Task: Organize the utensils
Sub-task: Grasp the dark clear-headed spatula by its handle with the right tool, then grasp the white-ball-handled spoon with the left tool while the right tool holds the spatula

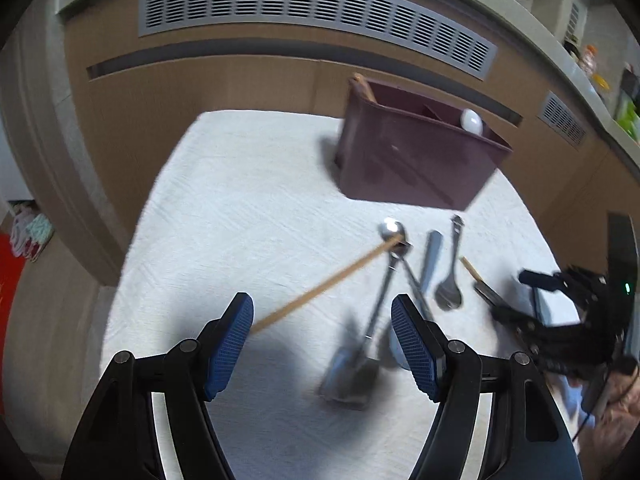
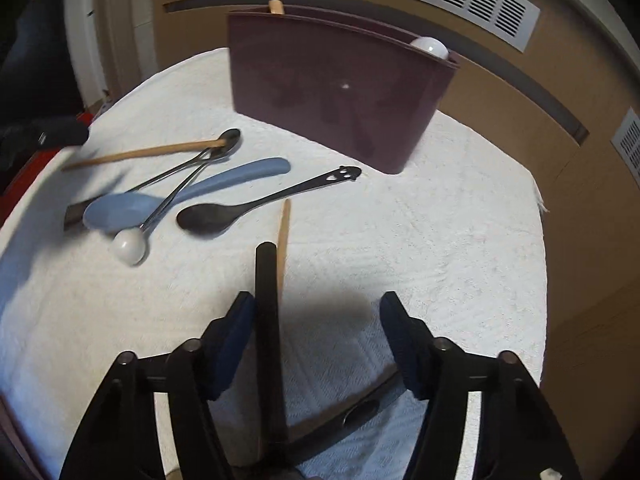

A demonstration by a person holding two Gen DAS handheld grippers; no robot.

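A maroon utensil holder (image 1: 416,152) stands on a white cloth (image 1: 240,208) and holds a white-ended utensil (image 1: 471,121); it also shows in the right wrist view (image 2: 340,88). In front of it lie a wooden stick (image 2: 148,153), metal spoons (image 2: 188,168), a blue spoon (image 2: 188,196), a black spoon (image 2: 256,204) and a white-headed ladle (image 2: 129,245). My left gripper (image 1: 322,340) is open above the pile's near end. My right gripper (image 2: 318,336) is open over a black handle (image 2: 269,320) and a wooden chopstick (image 2: 283,240).
A brown cabinet wall with grey vents (image 1: 312,12) runs behind the table. The right gripper shows at the right edge of the left wrist view (image 1: 568,312). Another dark utensil (image 2: 360,412) lies under the right gripper. The cloth's right edge (image 2: 538,200) drops off.
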